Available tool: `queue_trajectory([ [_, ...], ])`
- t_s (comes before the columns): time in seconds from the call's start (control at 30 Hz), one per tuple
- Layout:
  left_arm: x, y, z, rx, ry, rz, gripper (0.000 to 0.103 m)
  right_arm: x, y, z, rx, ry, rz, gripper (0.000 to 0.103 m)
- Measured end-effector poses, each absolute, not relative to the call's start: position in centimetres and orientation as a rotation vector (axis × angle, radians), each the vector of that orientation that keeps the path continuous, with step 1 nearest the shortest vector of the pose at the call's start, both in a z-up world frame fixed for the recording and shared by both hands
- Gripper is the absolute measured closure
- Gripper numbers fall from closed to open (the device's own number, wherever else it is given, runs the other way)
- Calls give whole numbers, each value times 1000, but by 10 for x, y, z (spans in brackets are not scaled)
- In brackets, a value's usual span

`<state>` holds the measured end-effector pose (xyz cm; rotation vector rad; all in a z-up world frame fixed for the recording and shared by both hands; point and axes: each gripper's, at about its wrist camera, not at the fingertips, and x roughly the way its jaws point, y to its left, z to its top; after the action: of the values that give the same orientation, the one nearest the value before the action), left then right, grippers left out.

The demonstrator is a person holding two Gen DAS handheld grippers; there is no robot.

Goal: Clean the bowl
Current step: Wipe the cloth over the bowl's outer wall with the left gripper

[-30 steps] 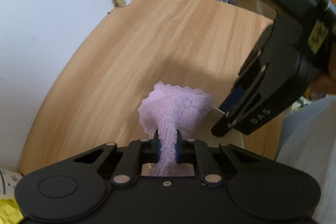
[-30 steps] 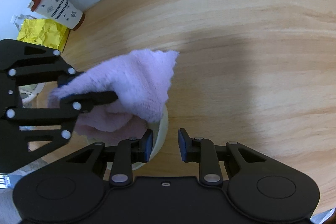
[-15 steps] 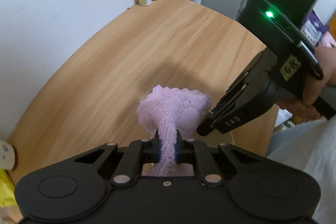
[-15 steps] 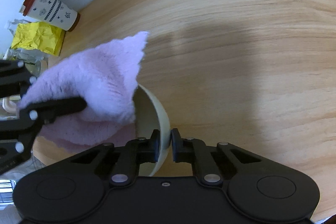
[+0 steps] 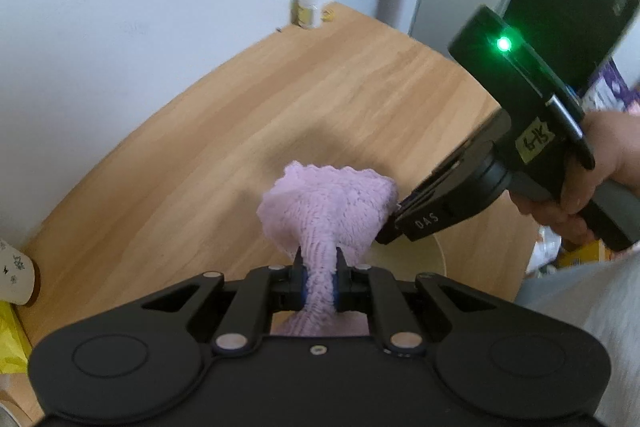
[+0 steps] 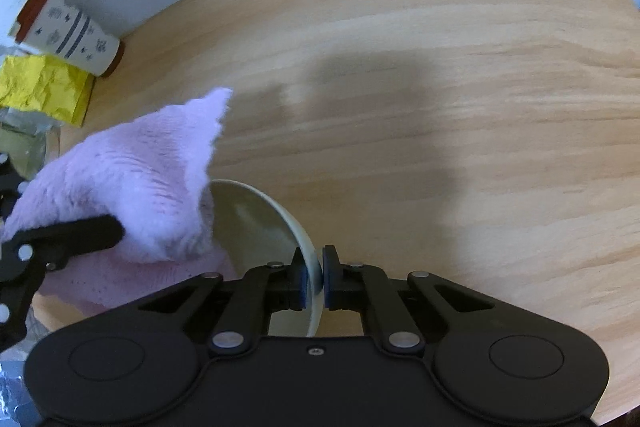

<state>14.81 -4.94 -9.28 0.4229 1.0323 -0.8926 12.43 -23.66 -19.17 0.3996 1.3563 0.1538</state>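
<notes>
My left gripper (image 5: 319,263) is shut on a bunched lilac cloth (image 5: 328,203), which also shows at the left of the right wrist view (image 6: 132,195). My right gripper (image 6: 314,269) is shut on the rim of a cream bowl (image 6: 256,223) and holds it tilted above the wooden table. The cloth hangs against the bowl's inside, on its left. In the left wrist view the bowl (image 5: 416,259) peeks out under the cloth, and the right gripper (image 5: 390,227) comes in from the right in a hand.
The round wooden table (image 6: 440,87) lies below, against a white wall. A patterned paper cup (image 6: 68,31) and crumpled yellow paper (image 6: 40,91) are at its left edge. A small white jar (image 5: 310,6) stands at its far edge.
My right gripper closed on the bowl's rim and tilted it up. The cloth in my left gripper shifted left and now lies against the bowl's inside.
</notes>
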Motion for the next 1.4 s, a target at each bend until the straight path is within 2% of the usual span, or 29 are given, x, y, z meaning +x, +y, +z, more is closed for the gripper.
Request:
queue_trajectory([
  [0.37, 161, -49, -85, 279, 994, -881, 94, 138, -247, -194, 480, 1365, 96, 95],
  [0.4, 161, -49, -85, 259, 990, -883, 94, 138, -247, -194, 482, 1362, 94, 91],
  [0.57, 167, -50, -85, 137, 975, -884, 94, 132, -249, -189, 487, 1339, 112, 86],
  [0.9, 180, -77, -83, 43, 915, -894, 94, 111, -262, -173, 505, 1268, 136, 85],
  [1.2, 155, -90, -100, 235, 873, -900, 94, 98, -277, -162, 538, 1230, 138, 84],
  [1.4, 137, -84, -125, 345, 923, -913, 94, 92, -285, -161, 545, 1238, 144, 83],
])
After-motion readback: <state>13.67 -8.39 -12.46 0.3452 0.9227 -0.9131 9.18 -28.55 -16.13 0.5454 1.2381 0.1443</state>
